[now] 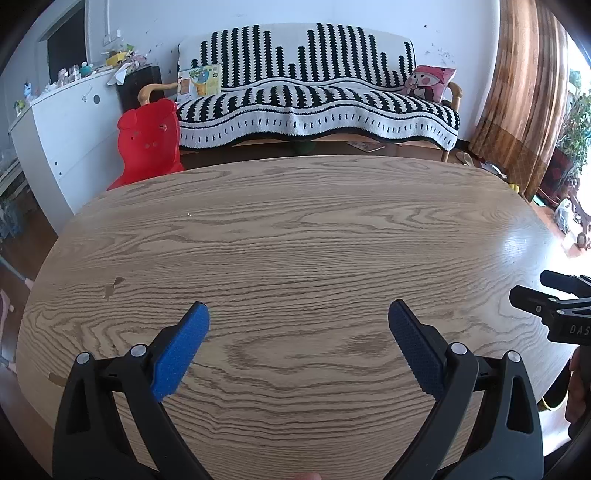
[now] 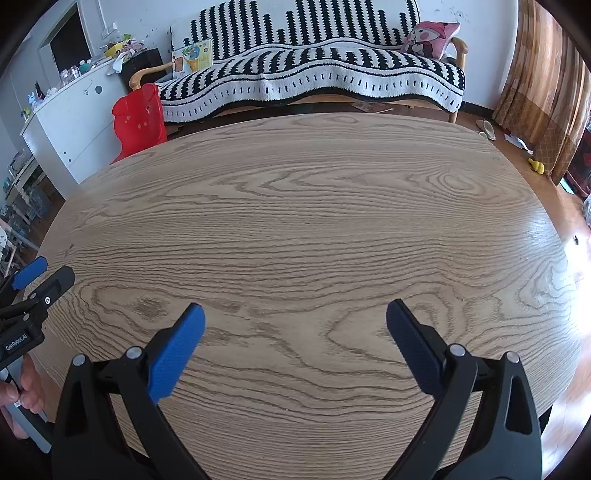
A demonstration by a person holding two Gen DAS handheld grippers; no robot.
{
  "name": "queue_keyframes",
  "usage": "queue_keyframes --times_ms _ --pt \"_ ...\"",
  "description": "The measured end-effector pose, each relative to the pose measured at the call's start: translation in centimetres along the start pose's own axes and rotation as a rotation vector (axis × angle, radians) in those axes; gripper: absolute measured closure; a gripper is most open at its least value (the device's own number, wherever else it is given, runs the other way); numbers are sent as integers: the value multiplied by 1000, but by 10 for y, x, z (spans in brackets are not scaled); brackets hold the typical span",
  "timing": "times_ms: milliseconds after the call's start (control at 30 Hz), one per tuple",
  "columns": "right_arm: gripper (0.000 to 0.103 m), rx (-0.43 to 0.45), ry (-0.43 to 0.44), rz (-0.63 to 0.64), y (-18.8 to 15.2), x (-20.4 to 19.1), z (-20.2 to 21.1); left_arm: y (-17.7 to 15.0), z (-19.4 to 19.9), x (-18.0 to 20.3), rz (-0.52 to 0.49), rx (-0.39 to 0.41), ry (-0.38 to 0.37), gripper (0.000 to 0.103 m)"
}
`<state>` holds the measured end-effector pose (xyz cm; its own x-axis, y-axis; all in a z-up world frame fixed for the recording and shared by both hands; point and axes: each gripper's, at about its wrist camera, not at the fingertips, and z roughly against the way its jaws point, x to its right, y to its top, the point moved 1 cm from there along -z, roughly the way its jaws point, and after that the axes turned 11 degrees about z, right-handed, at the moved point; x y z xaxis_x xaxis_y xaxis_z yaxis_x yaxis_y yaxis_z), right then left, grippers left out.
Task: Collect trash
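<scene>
Both tongs, left tongs (image 1: 298,315) and right tongs (image 2: 295,315), are gaping empty over the desk (image 1: 295,229); no trash is showing anywhere, so searching blindly is risking collisions between them

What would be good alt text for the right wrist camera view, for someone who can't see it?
The right gripper hovers open and empty over a bare wood-grain table. The left gripper shows at the left edge. Beyond the table stand a black-and-white patterned sofa with a pink cushion, a red plastic chair and a white cabinet.
</scene>
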<state>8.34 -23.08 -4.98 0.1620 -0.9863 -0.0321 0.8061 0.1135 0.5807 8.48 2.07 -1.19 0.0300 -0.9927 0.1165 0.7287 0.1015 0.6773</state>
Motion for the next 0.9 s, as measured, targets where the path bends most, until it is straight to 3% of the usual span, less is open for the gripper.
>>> queue_keyframes --times_ms 900 --pt "8 -1 -4 0 -1 1 1 -5 4 9 9 -10 2 8"
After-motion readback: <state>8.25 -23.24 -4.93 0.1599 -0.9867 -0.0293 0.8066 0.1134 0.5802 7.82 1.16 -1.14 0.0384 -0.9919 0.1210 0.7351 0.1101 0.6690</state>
